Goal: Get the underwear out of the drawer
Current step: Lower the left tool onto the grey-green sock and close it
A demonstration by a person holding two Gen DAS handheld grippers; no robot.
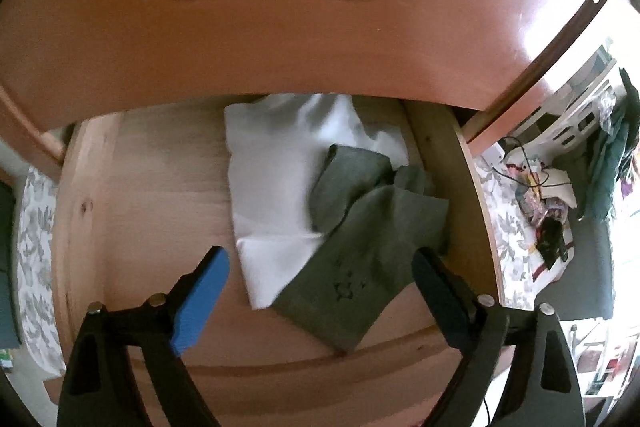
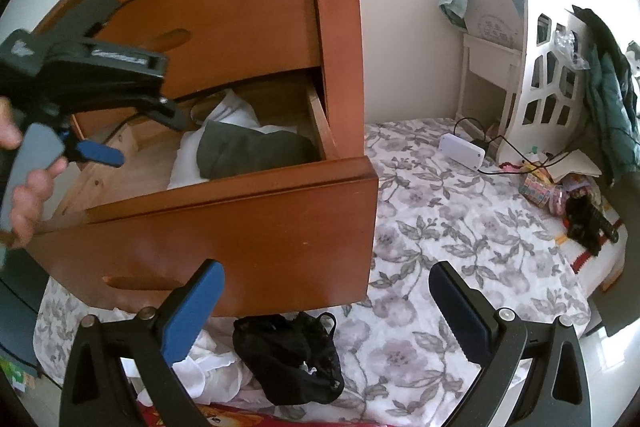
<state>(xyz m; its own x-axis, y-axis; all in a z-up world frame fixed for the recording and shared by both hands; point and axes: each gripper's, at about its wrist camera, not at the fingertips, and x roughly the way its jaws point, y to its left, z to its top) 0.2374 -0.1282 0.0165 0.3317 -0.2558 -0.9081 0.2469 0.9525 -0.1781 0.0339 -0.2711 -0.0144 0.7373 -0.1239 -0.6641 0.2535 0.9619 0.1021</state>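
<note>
Right claw (image 2: 326,311) spread, empty, over floral bed (image 2: 440,227); black underwear (image 2: 288,355) on bed below drawer front. Left claw (image 1: 320,291) spread wide above open drawer (image 1: 160,187), nothing pinched. Inside drawer: grey-green underwear (image 1: 360,247) overlapping white cloth (image 1: 272,179), right side.

Left claw (image 1: 320,267) points steeply down, jaws wide; right claw (image 2: 326,291) tilts down, jaws spread, empty.

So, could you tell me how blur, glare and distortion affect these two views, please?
Left wrist view: the white cloth is smeared by motion blur, the upper drawer front bulges with fisheye curvature, and glare whitens its right edge. Right wrist view: sharper overall, the left gripper slightly blurred, the wall overexposed.
</note>
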